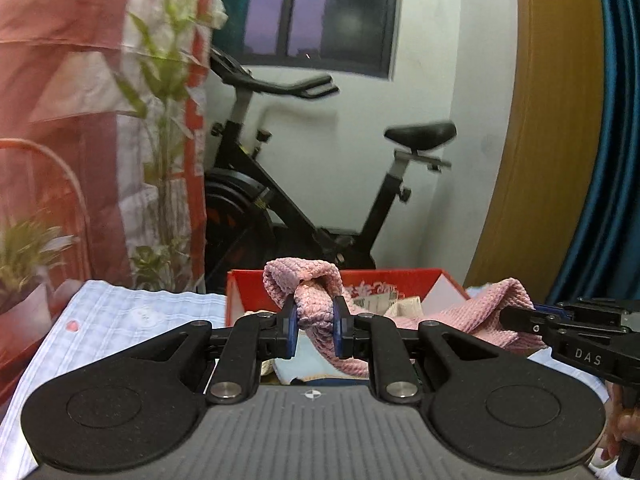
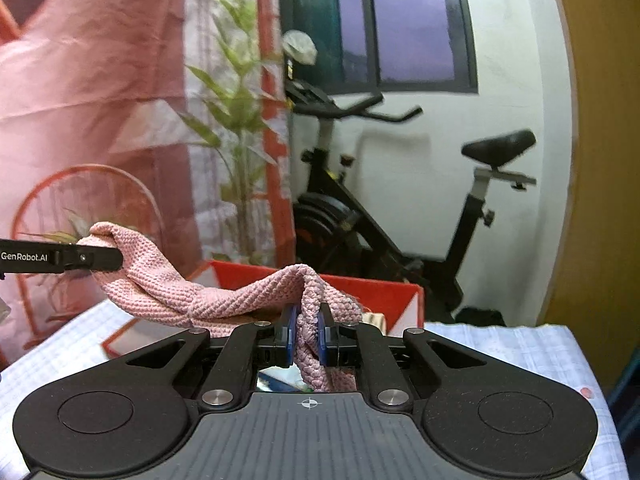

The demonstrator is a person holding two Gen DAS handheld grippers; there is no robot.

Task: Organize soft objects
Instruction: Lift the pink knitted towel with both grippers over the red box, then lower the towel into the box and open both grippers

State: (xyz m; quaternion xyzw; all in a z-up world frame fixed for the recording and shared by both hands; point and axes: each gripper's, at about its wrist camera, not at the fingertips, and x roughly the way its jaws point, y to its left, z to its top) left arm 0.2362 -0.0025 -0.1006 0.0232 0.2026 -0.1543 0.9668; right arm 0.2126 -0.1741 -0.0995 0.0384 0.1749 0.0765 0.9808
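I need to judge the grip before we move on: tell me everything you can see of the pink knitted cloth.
The pink knitted cloth is a soft, coarse-ribbed strip, bunched and twisted. It hangs slack in the air between the left gripper and the right gripper, each shut on one bunched end, with a tail drooping below each. It is held above the red box; no contact with the box shows.

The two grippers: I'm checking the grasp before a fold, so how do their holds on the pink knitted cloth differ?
The left gripper pinches a thicker bunch of the pink knitted cloth, its pads further apart; the right gripper squeezes a thinner bunch, pads nearly together. The left end loops above its pads; the right end hangs down through them. Both hold the same cloth above the red box.
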